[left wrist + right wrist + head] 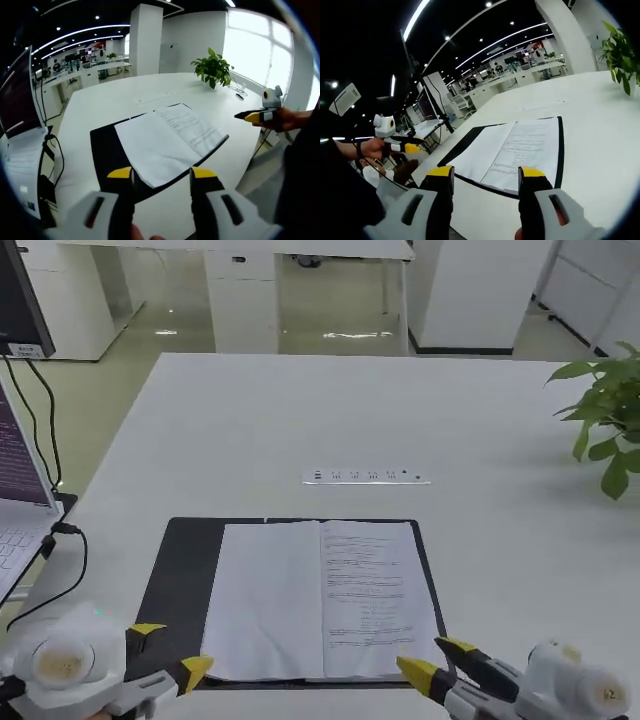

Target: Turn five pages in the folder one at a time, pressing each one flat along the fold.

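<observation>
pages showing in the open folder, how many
2: a blank page left of the fold and a printed page right of it, in the black folder. More may lie hidden under them.

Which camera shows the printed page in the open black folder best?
The head view: the white printed page lies square-on, seen from above. The left gripper view shows it slanted and farther; the right gripper view nearer but skewed.

Open table (520,570) rings the folder (180,570); power strip (366,477) behind, laptop (15,530) left, plant (610,420) right.
</observation>
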`<action>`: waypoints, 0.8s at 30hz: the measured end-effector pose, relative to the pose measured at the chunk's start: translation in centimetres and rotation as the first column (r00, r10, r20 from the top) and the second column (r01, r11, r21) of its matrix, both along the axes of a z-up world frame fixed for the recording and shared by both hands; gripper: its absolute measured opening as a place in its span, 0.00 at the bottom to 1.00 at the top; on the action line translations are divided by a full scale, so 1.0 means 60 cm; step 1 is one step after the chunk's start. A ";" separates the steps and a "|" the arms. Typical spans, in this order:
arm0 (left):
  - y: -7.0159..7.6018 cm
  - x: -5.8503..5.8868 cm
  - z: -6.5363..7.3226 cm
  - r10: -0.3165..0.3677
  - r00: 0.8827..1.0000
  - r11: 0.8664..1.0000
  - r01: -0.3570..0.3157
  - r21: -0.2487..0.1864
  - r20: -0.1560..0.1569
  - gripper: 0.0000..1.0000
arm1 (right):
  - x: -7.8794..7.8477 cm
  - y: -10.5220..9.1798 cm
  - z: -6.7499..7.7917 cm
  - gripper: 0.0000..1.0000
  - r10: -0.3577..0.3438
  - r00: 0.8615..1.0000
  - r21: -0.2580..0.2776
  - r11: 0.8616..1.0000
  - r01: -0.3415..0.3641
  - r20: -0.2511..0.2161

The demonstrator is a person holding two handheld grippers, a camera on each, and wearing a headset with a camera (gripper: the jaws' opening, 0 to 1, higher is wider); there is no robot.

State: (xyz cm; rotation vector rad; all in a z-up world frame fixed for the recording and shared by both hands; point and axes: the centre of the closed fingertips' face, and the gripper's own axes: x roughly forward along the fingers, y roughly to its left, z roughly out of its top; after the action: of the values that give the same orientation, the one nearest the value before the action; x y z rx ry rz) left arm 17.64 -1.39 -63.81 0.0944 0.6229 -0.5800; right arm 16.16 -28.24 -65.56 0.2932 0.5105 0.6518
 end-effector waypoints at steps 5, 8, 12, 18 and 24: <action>0.000 -0.011 0.023 0.008 0.999 1.000 -0.007 -0.013 0.032 0.49 | -0.011 -0.009 0.017 0.55 -0.035 0.999 0.017 0.999 0.034 0.027; 0.003 -0.015 0.035 0.024 0.999 0.999 -0.023 -0.035 0.046 0.52 | -0.016 -0.012 0.021 0.56 -0.036 0.999 0.005 0.999 0.036 0.029; 0.015 -0.017 0.048 0.046 0.997 0.998 -0.043 -0.055 0.064 0.56 | -0.020 -0.023 0.032 0.59 -0.053 0.998 -0.002 0.999 0.053 0.040; 0.028 -0.019 0.061 0.073 0.995 0.995 -0.068 -0.070 0.075 0.61 | -0.020 -0.044 0.037 0.63 -0.088 0.995 -0.002 0.996 0.088 0.043; 0.025 -0.017 0.053 0.068 0.996 0.996 -0.064 -0.064 0.065 0.63 | -0.027 -0.051 0.031 0.65 -0.104 0.994 -0.008 0.995 0.104 0.028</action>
State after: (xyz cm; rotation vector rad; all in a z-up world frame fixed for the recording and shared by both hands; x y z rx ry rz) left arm 16.61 0.12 -60.60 0.0347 0.5401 -0.5296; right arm 14.51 -31.28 -63.69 0.2995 0.4684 0.5516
